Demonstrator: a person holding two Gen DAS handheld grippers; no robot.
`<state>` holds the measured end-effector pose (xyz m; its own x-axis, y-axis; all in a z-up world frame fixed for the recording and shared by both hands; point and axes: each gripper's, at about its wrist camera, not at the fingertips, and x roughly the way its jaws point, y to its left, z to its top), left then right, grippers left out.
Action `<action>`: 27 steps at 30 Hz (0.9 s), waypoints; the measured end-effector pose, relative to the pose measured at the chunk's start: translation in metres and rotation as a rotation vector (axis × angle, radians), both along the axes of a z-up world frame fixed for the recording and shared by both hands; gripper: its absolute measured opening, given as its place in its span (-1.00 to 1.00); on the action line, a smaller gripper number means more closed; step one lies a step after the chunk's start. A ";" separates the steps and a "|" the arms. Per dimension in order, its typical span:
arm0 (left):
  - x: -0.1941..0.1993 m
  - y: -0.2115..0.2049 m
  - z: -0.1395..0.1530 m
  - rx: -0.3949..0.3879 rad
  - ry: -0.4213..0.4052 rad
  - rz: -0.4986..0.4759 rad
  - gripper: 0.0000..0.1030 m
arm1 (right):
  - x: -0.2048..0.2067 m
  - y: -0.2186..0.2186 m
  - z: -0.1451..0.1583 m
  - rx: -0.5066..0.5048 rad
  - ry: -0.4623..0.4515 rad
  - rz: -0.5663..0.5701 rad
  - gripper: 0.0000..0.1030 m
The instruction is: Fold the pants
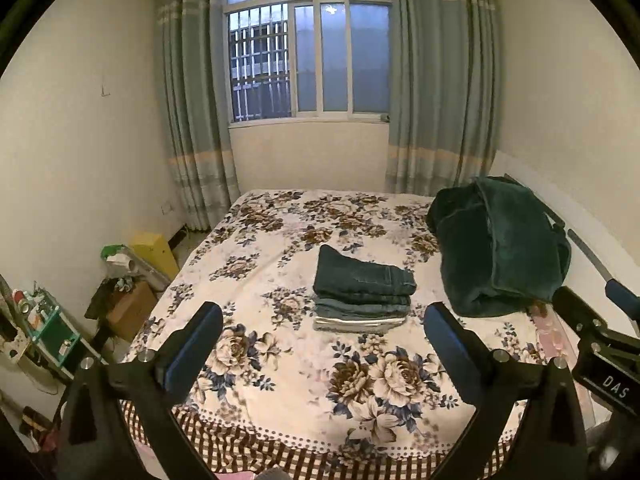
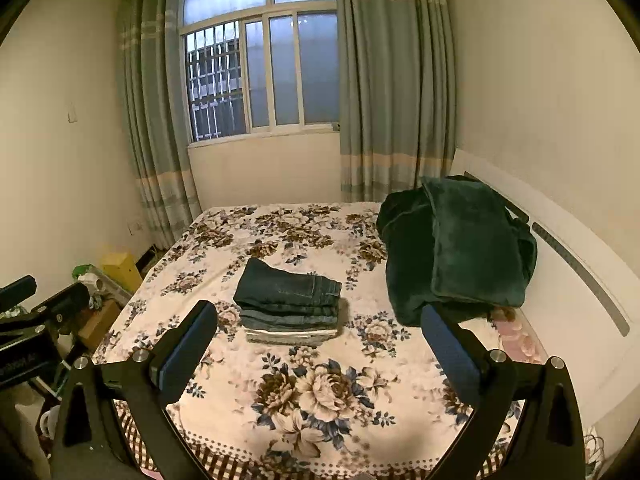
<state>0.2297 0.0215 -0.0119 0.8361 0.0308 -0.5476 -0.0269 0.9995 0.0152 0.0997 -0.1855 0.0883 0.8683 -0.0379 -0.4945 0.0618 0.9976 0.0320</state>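
A stack of folded pants [image 1: 362, 290] lies in the middle of the bed, dark jeans on top, lighter ones beneath; it also shows in the right wrist view [image 2: 290, 304]. My left gripper [image 1: 322, 334] is open and empty, held above the near end of the bed, short of the stack. My right gripper [image 2: 318, 336] is open and empty too, at a like distance from the stack. The right gripper's body shows at the right edge of the left wrist view [image 1: 600, 344]; the left gripper's body shows at the left edge of the right wrist view [image 2: 28, 328].
The bed has a floral cover [image 1: 280, 360]. A dark green blanket heap [image 1: 496, 244] sits at its right, by a white headboard [image 2: 568, 304]. Boxes and clutter [image 1: 132, 280] stand on the floor at the left. A curtained window [image 1: 308, 60] is behind.
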 end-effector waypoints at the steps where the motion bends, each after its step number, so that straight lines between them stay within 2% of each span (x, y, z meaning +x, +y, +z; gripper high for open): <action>1: -0.001 0.000 0.000 -0.008 0.002 -0.003 0.99 | 0.002 0.000 0.002 0.001 -0.001 0.002 1.00; 12: 0.001 -0.003 -0.006 0.002 0.095 -0.014 0.99 | 0.008 0.010 0.002 -0.009 0.049 0.024 1.00; 27: 0.001 -0.004 0.008 0.002 0.073 -0.020 0.99 | 0.011 0.009 0.007 -0.003 0.052 0.030 1.00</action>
